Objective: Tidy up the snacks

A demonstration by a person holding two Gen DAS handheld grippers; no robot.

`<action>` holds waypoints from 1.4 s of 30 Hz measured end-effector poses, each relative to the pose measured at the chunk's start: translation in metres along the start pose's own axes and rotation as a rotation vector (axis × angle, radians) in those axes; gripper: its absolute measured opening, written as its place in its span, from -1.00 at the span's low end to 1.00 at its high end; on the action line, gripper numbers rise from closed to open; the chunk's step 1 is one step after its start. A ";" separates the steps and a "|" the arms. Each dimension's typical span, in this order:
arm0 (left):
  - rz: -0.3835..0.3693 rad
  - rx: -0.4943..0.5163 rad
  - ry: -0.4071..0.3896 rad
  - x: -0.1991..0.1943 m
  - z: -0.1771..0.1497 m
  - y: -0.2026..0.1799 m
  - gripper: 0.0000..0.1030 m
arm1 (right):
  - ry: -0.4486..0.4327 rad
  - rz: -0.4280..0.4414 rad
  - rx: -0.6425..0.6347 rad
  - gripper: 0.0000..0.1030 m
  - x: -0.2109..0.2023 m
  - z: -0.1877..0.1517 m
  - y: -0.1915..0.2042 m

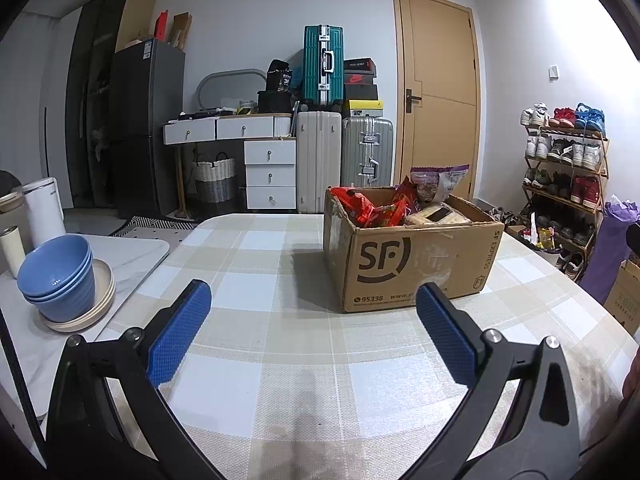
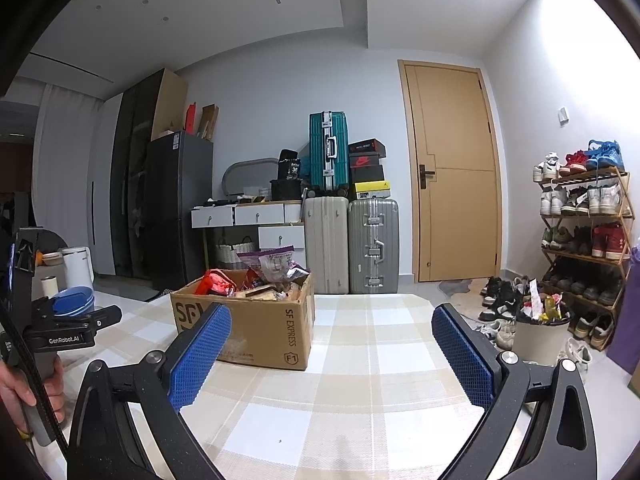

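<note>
Blue bowls (image 1: 56,276) sit far left on the surface (image 1: 280,340). L gripper (image 1: 314,304) hovers, jaws apart, empty. Box (image 1: 416,260) w/ snacks (image 1: 372,208) stands mid-surface. R gripper (image 2: 332,330) hovers beside it, jaws apart, empty.

- Tabletop (image 1: 280,360): rounded edge, covered with checked cloth in beige, white and pale blue.
- Cardboard box (image 1: 412,264) marked "SF EXPRESS": standing directly on cloth, right of centre in left wrist view, flaps open, snack packets (image 1: 372,208) inside reaching above rim.
- Adjoining white marble-look surface (image 1: 132,256), left of checked cloth: carrying stack of blue bowls (image 1: 58,276) on cream plates (image 1: 80,316), white cylindrical container (image 1: 44,210), small cream tumbler (image 1: 12,250).
- Remaining cloth area: bare.
</note>
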State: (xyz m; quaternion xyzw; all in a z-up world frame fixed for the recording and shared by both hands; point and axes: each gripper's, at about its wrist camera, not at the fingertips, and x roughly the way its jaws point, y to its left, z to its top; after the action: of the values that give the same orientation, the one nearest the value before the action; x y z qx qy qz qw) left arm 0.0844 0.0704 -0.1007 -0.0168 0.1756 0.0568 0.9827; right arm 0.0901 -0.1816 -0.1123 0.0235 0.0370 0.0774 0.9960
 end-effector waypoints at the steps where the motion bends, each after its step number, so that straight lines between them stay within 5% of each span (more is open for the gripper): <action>1: -0.002 -0.001 0.000 0.001 0.000 0.000 0.99 | -0.001 0.000 0.002 0.99 -0.001 0.000 0.000; 42: 0.009 -0.021 0.011 0.008 -0.008 0.003 0.99 | 0.002 -0.003 0.005 0.99 0.000 -0.001 0.000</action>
State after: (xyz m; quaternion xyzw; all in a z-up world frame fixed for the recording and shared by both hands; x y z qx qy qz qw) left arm 0.0885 0.0734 -0.1108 -0.0264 0.1805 0.0632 0.9812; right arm 0.0895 -0.1816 -0.1131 0.0258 0.0382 0.0757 0.9961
